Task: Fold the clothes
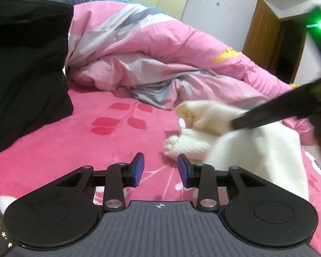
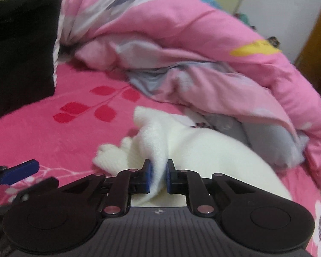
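A cream-white knitted garment [image 1: 256, 150] lies bunched on the pink bedsheet [image 1: 75, 150], with a ribbed cuff toward the left. My right gripper [image 2: 158, 175] is shut on a raised fold of this white garment [image 2: 203, 150], the cloth pinched between its blue pads. In the left wrist view one of its fingers [image 1: 267, 115] shows as a blurred black bar over the garment. My left gripper [image 1: 161, 171] hovers just left of the cuff, jaws apart with nothing between them. Its blue pad [image 2: 19, 173] appears at the left edge of the right wrist view.
A rumpled pink and grey duvet [image 1: 160, 42] is heaped behind the garment and to its right. A black garment [image 1: 21, 64] is piled at the left. Bare sheet with red leaf prints [image 2: 85, 107] lies between them. A wooden door [image 1: 261, 32] stands at the far right.
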{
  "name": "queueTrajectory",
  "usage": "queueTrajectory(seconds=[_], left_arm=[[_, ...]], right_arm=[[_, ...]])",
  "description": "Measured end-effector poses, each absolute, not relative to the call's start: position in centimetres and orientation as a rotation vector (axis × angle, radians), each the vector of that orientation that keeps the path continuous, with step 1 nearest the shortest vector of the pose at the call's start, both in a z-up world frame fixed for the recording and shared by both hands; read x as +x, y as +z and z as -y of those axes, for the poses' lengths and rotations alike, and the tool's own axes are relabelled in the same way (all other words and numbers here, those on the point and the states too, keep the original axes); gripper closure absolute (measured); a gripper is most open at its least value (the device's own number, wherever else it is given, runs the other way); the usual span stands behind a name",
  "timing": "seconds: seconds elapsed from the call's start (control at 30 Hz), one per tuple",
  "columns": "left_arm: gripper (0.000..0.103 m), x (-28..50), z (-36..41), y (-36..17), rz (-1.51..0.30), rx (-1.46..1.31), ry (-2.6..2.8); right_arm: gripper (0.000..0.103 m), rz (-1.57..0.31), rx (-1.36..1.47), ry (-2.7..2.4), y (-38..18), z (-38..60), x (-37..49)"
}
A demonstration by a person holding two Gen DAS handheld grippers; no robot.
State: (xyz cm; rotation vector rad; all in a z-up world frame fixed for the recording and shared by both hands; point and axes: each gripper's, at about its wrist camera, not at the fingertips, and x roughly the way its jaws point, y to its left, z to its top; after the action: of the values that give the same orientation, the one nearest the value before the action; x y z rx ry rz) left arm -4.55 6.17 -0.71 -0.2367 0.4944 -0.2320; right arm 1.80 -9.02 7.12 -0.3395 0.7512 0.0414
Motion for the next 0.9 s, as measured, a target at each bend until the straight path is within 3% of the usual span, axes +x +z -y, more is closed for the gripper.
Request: queueTrajectory(seconds=[0.3,0.4,0.67,0.9], left_arm=[[0.069,-3.8,-4.2,-0.9,-0.547,-0.175,-0.318],[0.068,-3.9,-3.3,-0.3,-0.530,-0.132,-0.344],[0.038,-3.2,1.8,1.8,-0.429,0.096,-0.430],[0.036,-3.4,8.9,1.1,-0.236,0.535,-0.448]], right_arm=[[0.092,-0.604,-0.113,-0.093,10.8,18.2,-7.5],[0.098,-0.565,-0.041,-0.135,11.1,20.8,-10.8],[0.099,-0.525,0.122,-0.214,8.9,26.1,-16.6],[0.099,-0.467,0.204,-0.185,8.4,28.6,-17.5]])
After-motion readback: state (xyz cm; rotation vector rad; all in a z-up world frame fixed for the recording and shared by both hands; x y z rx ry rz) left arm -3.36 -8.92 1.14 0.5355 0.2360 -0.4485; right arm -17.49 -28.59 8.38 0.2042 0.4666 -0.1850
